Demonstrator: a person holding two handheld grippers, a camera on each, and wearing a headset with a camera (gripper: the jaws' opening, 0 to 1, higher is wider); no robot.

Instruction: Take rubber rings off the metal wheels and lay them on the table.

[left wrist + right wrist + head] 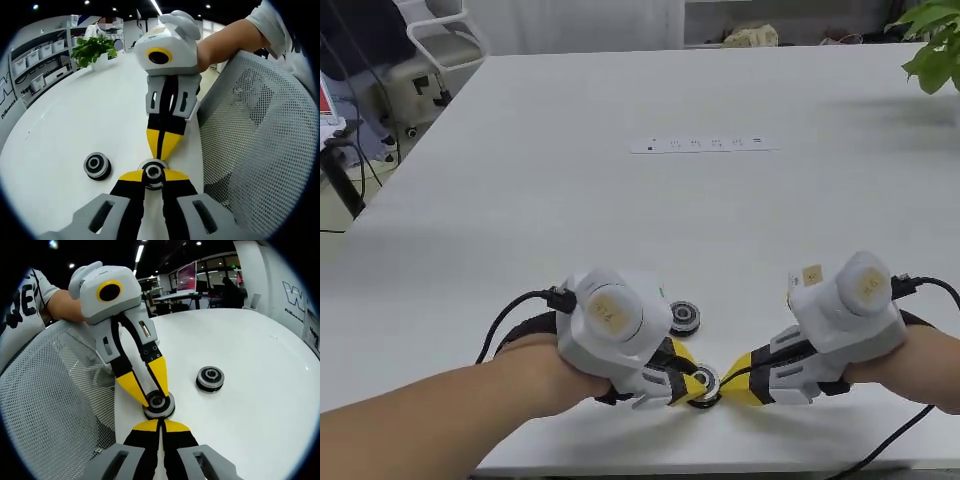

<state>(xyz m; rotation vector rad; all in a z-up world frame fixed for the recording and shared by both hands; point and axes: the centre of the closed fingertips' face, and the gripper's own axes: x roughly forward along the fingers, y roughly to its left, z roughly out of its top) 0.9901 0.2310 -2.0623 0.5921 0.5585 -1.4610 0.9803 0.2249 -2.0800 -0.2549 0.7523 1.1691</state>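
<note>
On the white surface (620, 200), close to its near edge, the left gripper (686, 386) clenches a metal wheel (705, 383) between its jaws. The right gripper (734, 386), jaws pressed together, touches this wheel's rim from the right. A second wheel (684, 317) lies just beside, slightly farther and left, with its black rubber ring (210, 388) on it.

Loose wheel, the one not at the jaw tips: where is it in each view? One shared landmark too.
Head view: loose wheel low centre, just beyond the held wheel.
Left gripper view: lower left, left of the held wheel.
Right gripper view: right of centre, beyond the held wheel.
Shared landmark: the held wheel at the yellow jaw tips.
</note>
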